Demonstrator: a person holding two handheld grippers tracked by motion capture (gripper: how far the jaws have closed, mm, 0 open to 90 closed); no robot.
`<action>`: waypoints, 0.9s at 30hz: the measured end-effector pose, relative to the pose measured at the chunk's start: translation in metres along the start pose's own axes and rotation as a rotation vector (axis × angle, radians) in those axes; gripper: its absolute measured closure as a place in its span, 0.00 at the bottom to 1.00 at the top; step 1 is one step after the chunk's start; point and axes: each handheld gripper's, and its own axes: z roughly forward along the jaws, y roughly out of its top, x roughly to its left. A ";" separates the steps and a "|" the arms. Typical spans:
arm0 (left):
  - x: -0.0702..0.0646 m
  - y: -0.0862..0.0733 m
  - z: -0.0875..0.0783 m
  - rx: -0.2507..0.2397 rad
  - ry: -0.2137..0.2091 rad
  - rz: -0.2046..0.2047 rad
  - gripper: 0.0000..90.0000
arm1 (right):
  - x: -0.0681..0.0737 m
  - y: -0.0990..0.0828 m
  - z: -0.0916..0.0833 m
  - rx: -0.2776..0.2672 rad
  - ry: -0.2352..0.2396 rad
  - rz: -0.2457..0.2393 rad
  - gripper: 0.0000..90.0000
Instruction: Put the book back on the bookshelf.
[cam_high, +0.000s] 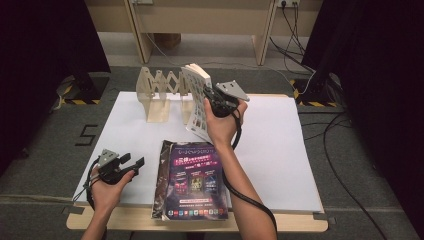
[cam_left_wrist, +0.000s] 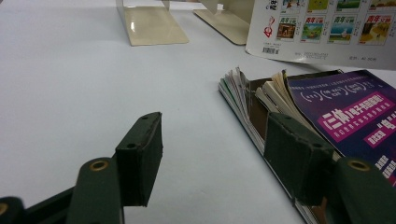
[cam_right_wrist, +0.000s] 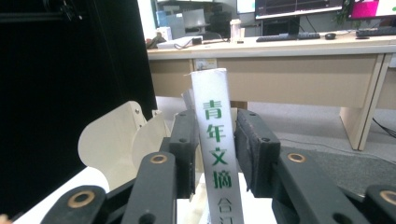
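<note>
Where the table's white cover (cam_high: 280, 150) runs toward its far edge, find the white magazine (cam_high: 196, 95) standing on its lower edge, tilted, its picture-printed cover facing the person. Just behind and left of it, see the cream folding book rack (cam_high: 160, 90), with two flat feet on the cover. Note the right gripper (cam_high: 206, 97) raised at the magazine's near edge, in the person's right hand, cable trailing down the forearm.

Looking along that gripper's own jaws, see the magazine's white spine (cam_right_wrist: 215, 140) with green characters rising straight up between the two black pads. Reads as a narrow setting, one pad close on each side of the spine; cannot tell whether the pads press on it or stand just clear. Beyond the left jaw, note a rounded cream plate of the rack (cam_right_wrist: 116, 135).

Near the front edge, find the purple-covered book (cam_high: 195, 182) lying flat on top of a small stack, well apart from the magazine.

Left of that stack, see the left gripper (cam_high: 135, 162) held low over the cover, pointing toward the stack. From its own camera (cam_left_wrist: 212, 154), jaws stand wide with only bare white cover between them, the right jaw just beside the stack's ragged page edges (cam_left_wrist: 243, 93). Holds nothing.
</note>
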 end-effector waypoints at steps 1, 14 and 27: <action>0.000 0.000 0.000 0.000 0.000 0.000 0.41 | -0.002 0.000 0.001 0.004 0.001 -0.003 0.74; 0.000 -0.001 0.001 0.005 0.001 0.001 0.41 | -0.017 0.003 0.013 0.059 -0.005 -0.013 0.71; 0.000 -0.001 0.002 0.006 0.000 0.000 0.40 | -0.019 0.006 0.026 0.053 0.005 -0.007 0.73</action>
